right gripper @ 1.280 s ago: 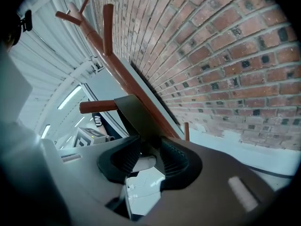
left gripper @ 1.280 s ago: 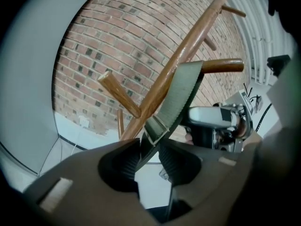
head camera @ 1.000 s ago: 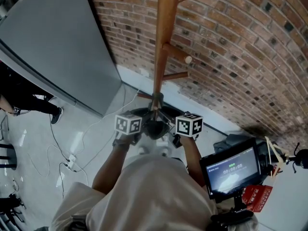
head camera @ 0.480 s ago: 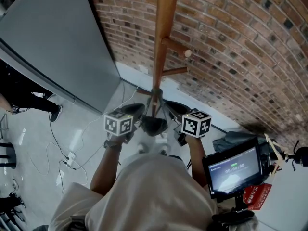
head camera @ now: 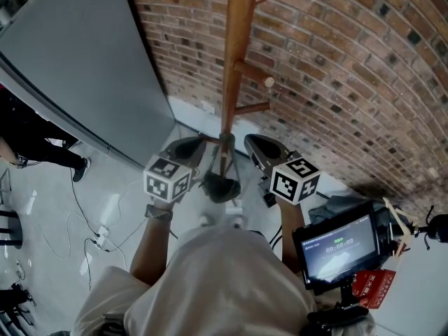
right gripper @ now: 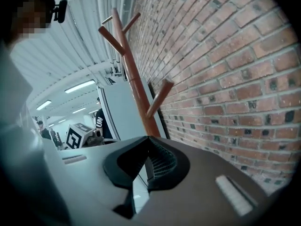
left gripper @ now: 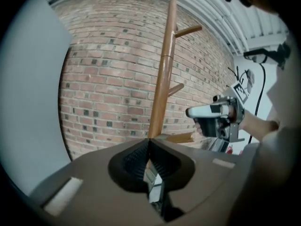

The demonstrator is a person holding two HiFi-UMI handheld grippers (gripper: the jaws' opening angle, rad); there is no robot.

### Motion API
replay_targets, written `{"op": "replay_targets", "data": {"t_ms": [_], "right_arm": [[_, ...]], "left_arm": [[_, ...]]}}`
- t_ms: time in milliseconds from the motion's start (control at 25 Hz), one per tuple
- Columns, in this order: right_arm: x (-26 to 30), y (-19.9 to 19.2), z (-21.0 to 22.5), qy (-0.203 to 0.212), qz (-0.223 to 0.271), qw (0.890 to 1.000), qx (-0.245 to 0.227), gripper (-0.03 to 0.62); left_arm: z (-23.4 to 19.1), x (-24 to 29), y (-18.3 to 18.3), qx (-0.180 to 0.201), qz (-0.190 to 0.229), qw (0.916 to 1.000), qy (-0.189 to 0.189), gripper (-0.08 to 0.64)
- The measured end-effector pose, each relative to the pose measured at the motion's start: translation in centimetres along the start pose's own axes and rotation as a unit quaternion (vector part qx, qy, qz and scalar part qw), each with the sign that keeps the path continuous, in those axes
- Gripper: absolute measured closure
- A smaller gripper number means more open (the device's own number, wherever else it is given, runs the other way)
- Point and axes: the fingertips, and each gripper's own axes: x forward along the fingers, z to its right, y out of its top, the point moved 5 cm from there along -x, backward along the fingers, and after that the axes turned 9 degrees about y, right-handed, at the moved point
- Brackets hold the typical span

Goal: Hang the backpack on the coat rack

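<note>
The wooden coat rack [head camera: 238,47] stands against the brick wall, its pegs pointing right. It also shows in the left gripper view as the coat rack [left gripper: 162,79] and in the right gripper view as the coat rack [right gripper: 136,88]. My left gripper [head camera: 199,141] is raised just left of the pole, and my right gripper [head camera: 249,139] just right of it. Each is shut with nothing between its jaws, as the left gripper [left gripper: 148,140] and right gripper [right gripper: 148,138] show in their own views. A dark grey bag-like bundle [head camera: 334,205], perhaps the backpack, lies on the floor at right.
A grey panel [head camera: 84,68] leans at the left. A dark rounded thing [head camera: 220,186] sits at the rack's foot. A monitor on a stand [head camera: 336,247] is at my right, cables [head camera: 91,222] cross the floor at left, and a person's leg [head camera: 49,156] shows at the far left.
Both grippers have risen toward the camera and spread slightly apart. Their dark jaws now show on either side of the pole. The marker cubes have rolled outward.
</note>
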Motion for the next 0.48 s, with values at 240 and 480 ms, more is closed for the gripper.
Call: {"op": "replay_targets", "data": {"t_ms": [240,480], "right_arm": [[-1.2,4.3,-1.1,-0.011,0.033,0.998,-0.059,0.591],[-2.3,7.2,-3.2,-0.007,0.069,0.994,-0.089,0.592]], "left_arm": [[1.0,-1.6,4.6,0.087,0.048,0.9947,0.027,0.560],[2.0,-3.6,9.0,0.112,0.109,0.9871,0.035,0.558]]}}
